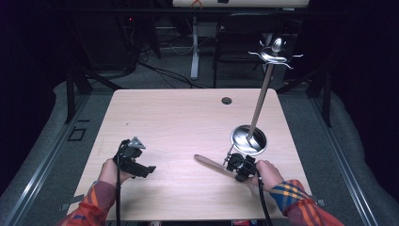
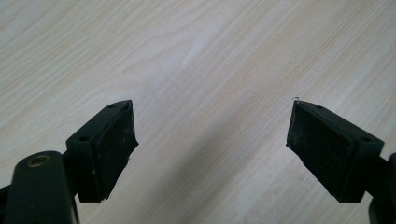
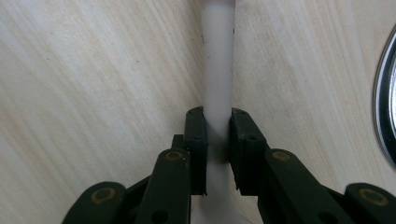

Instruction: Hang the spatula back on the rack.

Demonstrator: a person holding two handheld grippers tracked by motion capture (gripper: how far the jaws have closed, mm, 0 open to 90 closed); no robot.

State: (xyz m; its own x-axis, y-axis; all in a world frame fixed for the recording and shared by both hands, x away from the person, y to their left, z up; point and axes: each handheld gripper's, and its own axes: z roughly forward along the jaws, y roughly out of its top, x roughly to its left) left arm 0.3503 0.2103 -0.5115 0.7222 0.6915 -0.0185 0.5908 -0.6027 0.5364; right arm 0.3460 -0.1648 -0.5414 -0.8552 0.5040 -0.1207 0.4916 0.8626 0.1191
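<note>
Right gripper (image 3: pixel 217 122) clamped on the handle of a wooden spoon (image 1: pixel 210 163) lying on the table (image 1: pixel 179 117) beside the metal stand base (image 1: pixel 248 140); left gripper (image 2: pixel 212 126) wide open, empty, over bare tabletop.

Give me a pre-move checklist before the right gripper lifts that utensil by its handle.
1. Right gripper shut on the utensil handle: ok, both pads press its sides.
2. Grip centred on the handle: ok in the right gripper view.
3. Utensil lies flat on the table: ok; the working end's shape: cannot tell.
4. Room beside the stand's round metal base: not ok, it sits close to the right gripper, and its pole leans overhead toward the hooks.
5. Left gripper open with nothing between the jaws: ok.
6. Left gripper away from the lift path: ok, it sits at the table's left.
</note>
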